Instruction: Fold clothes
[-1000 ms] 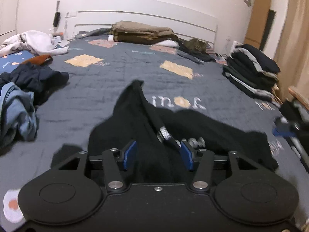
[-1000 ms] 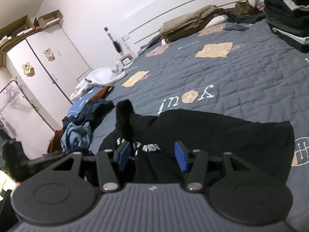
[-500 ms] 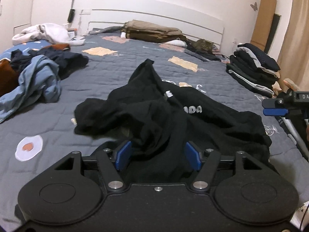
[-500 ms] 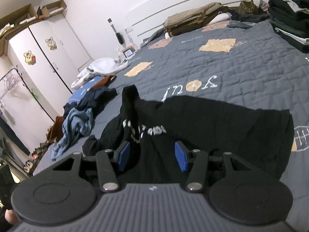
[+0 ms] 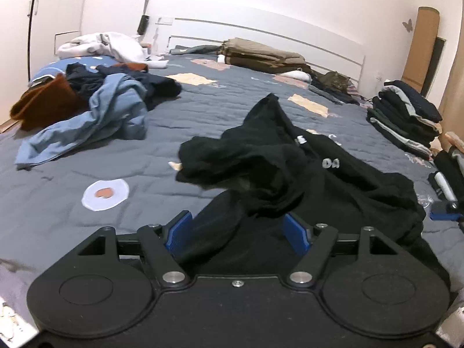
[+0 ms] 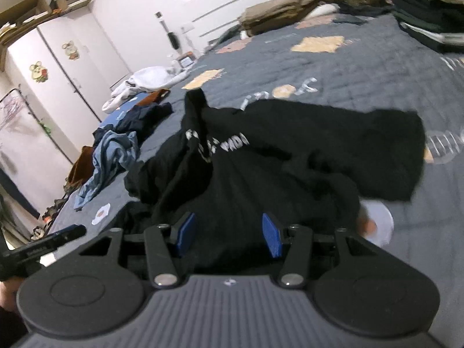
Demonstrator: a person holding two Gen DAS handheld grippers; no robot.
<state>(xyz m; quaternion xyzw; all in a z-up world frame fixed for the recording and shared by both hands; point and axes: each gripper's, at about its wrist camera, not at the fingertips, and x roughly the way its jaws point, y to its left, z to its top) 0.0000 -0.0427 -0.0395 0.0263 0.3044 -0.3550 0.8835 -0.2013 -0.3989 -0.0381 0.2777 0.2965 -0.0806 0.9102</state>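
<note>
A: Black sweatshirt point(image 5: 304, 174), where?

B: Crumpled on the grey bedspread point(image 5: 87, 174), near its front edge, white lettering partly visible. 1 fold peaks upward toward the headboard.

A: Left gripper point(image 5: 236, 233)?

B: Blue pads spread wide, black cloth lying between them, not pinched.

A: Right gripper point(image 6: 229, 235)?

B: Wide too, low over the same garment. View blurred.

A: Other clothes?

B: Blue shirt point(image 5: 95, 116) at the left edge; folded stack point(image 5: 406, 116) at the right edge.
</note>
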